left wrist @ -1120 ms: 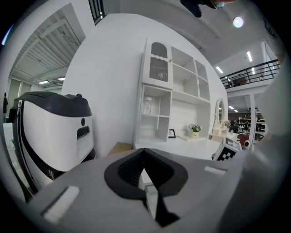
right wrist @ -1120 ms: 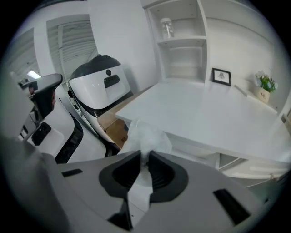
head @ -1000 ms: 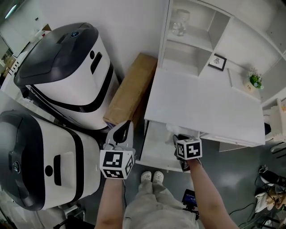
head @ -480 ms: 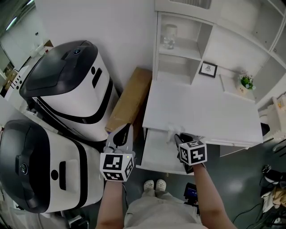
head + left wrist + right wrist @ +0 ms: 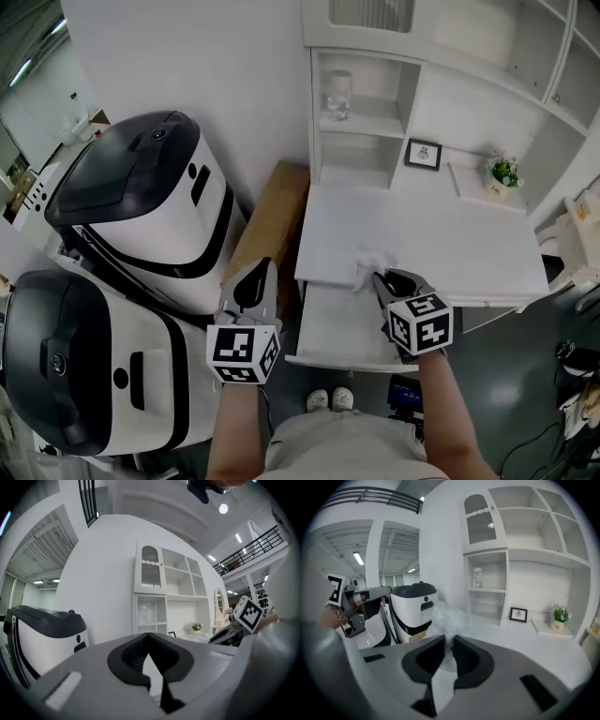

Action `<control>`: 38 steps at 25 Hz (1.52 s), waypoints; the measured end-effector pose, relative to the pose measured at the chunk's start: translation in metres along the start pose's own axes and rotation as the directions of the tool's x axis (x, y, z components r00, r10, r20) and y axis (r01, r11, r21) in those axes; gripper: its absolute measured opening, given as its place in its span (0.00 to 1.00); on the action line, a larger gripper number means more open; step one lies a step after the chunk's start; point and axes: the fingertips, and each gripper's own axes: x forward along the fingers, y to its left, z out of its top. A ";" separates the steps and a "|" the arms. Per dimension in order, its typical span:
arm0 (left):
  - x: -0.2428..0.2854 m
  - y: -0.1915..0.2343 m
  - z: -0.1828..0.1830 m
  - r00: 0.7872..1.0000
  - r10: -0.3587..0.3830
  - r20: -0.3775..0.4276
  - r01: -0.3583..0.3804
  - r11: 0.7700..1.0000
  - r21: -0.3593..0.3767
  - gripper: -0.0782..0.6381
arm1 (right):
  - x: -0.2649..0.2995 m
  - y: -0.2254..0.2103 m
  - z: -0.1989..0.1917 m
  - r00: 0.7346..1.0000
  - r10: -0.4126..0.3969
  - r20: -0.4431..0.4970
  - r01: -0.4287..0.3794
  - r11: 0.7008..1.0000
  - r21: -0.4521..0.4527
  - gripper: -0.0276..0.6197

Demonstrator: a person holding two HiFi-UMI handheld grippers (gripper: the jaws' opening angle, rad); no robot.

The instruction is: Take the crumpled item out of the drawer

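The crumpled item [image 5: 367,262] is a pale, translucent wad. It hangs over the front edge of the white desk top [image 5: 441,244], above the open drawer [image 5: 330,330]. My right gripper [image 5: 380,278] is shut on it, and in the right gripper view the crumpled item [image 5: 449,619] bulges out above the pinched pads of that gripper [image 5: 449,640]. My left gripper [image 5: 261,272] is held to the left of the drawer, level with it. In its own view the left gripper [image 5: 149,637] has its pads together with nothing between them.
Two big white-and-black machines [image 5: 141,197] [image 5: 84,366] stand at the left. A brown cardboard box [image 5: 272,225] lies between them and the desk. The shelf unit behind holds a glass jar [image 5: 339,94], a small picture frame [image 5: 424,153] and a little plant [image 5: 503,172].
My right gripper has risen out of the drawer with the crumpled item, up to the desk's front edge. The left gripper has stayed put beside the drawer.
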 end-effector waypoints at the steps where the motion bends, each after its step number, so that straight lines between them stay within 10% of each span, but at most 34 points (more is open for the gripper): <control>1: 0.000 -0.001 0.004 1.000 0.000 0.009 0.000 1.000 0.004 0.12 | -0.005 -0.001 0.006 1.000 -0.002 0.016 0.002 1.000 -0.006 0.13; 12: 0.000 -0.008 0.056 0.993 -0.002 0.118 -0.005 0.998 0.061 0.12 | -0.058 -0.007 0.066 0.975 -0.043 0.216 0.051 0.998 -0.036 0.13; 24: -0.007 -0.013 0.100 0.976 0.013 0.218 -0.033 0.995 0.090 0.12 | -0.133 -0.018 0.129 0.882 -0.163 0.443 0.254 0.955 -0.155 0.13; 38: -0.008 -0.033 0.129 0.961 0.007 0.277 -0.042 0.992 0.122 0.12 | -0.169 -0.035 0.142 0.825 -0.205 0.526 0.308 0.944 -0.115 0.13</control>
